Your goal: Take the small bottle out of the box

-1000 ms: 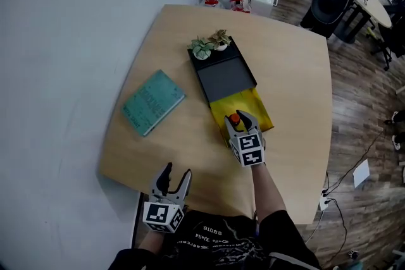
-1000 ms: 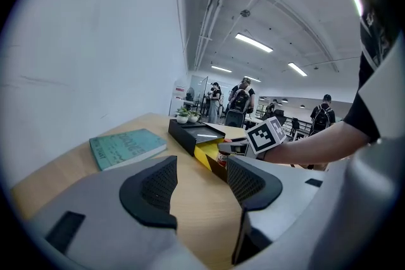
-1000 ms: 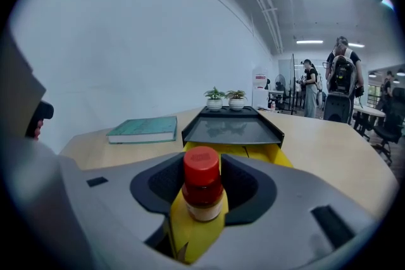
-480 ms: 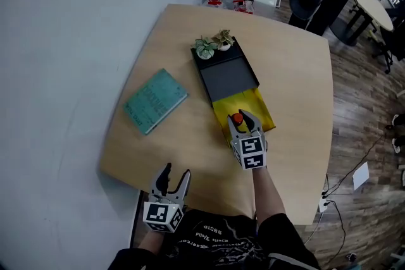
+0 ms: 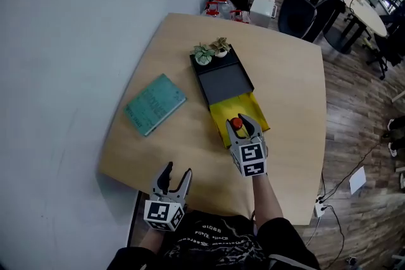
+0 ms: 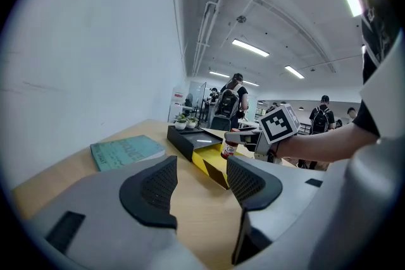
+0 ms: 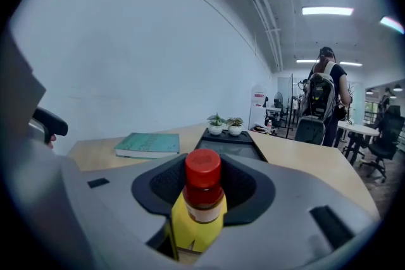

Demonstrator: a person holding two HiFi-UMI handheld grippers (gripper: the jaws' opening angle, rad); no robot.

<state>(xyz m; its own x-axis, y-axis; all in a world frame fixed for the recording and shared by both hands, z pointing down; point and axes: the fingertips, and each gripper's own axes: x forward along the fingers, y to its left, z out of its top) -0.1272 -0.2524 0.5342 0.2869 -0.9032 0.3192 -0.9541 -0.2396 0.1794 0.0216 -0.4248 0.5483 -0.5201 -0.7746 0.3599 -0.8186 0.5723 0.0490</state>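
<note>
A teal softcover book (image 5: 154, 104) lies flat at the left of the pale wooden table (image 5: 291, 85), well clear of the work; its cover print is too faint to read. Near the table's front edge the left gripper (image 5: 174, 175) hangs idle, jaws apart with nothing between them, probably parked to leave room. To its right is the long black box (image 5: 224, 80) with a yellow lining, two small potted plants (image 5: 211, 51) at its far end. Over the yellow near end, the right gripper (image 5: 245, 128) has just been closing its jaws and now clamps the small yellow bottle (image 7: 201, 199) with a red cap upright below the neck. The bottle appears raised off the lining, so only carrying it clear remains. Its label cannot be read; the gripper cubes carry only black-and-white square markers.
</note>
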